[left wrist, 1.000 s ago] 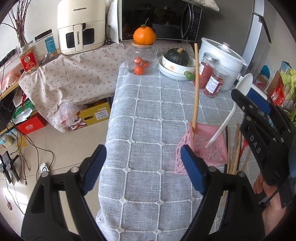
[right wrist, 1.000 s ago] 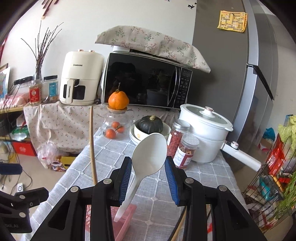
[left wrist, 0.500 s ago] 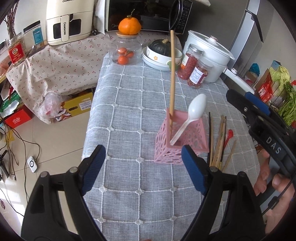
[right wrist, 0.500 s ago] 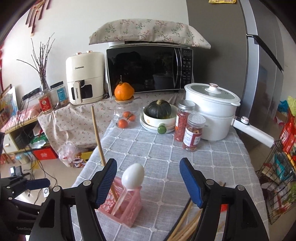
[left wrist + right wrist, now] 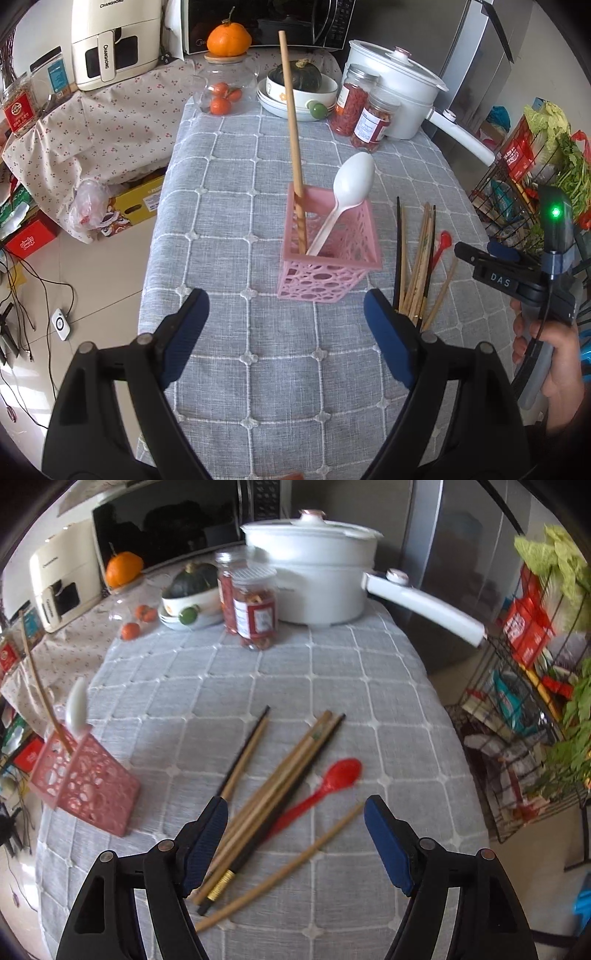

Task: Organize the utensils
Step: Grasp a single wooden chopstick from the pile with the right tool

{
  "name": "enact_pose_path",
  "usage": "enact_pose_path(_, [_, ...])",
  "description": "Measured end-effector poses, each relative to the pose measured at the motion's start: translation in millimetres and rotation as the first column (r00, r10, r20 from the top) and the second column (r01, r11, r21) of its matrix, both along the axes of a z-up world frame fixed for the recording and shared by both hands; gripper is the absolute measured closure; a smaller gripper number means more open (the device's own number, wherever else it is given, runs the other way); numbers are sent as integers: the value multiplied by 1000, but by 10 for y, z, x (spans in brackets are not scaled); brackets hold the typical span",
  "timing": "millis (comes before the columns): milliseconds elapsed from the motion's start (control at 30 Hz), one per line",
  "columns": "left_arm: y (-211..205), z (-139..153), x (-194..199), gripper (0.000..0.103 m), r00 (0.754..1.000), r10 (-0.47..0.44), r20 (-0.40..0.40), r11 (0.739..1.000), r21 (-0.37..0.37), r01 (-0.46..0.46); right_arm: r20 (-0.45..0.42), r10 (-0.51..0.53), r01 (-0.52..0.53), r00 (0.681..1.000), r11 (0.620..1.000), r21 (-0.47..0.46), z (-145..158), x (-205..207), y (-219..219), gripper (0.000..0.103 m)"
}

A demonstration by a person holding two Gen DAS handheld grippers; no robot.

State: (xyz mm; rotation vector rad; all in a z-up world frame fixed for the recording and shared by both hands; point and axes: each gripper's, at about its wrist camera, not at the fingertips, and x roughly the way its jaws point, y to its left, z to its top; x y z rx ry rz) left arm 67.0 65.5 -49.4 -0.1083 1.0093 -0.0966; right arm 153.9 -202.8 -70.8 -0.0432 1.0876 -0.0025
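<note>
The right tool (image 5: pixel 295 843) hangs wide open and empty above the loose utensils on the grey checked counter (image 5: pixel 332 686), I think to choose the next piece. Between its blue pads lie a bundle of wooden and black chopsticks (image 5: pixel 273 794), a red plastic spoon (image 5: pixel 325 782) and one single wooden chopstick (image 5: pixel 288 867), all flat and close together. The left tool (image 5: pixel 286 328) is also spread open with nothing in it, low in front of the pink perforated plastic basket (image 5: pixel 325 273), perhaps ready to steady it. This basket stands upright and holds a long wooden stick (image 5: pixel 293 147) and a white plastic spoon (image 5: pixel 351 188), both leaning on its rim with handles down.
</note>
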Motion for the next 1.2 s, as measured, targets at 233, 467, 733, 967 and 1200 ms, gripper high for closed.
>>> enact_pose_path(233, [-97,-42,-1,17,999,-28,-20,1000,9,28,-142,-103,107,984,994,22,-371,129,-245,25])
enact_pose_path(467, [-131,-38,-21,17,998,-64,-23,998,-19,63,-223,-143,149,964,989,12,-650,213,-284,26])
enact_pose_path(733, [-208,-15,-61,17,995,-101,-14,994,-34,101,-228,-145,151,963,988,11,-678,196,-214,49])
enact_pose_path(967, [-312,49,-128,17,989,-144,22,989,-14,145,-230,-136,155,963,986,66,-636,177,-297,83])
enact_pose_path(1200, [-535,120,-219,17,974,-220,56,975,31,218,-253,-112,156,961,974,163,-618,157,-500,97])
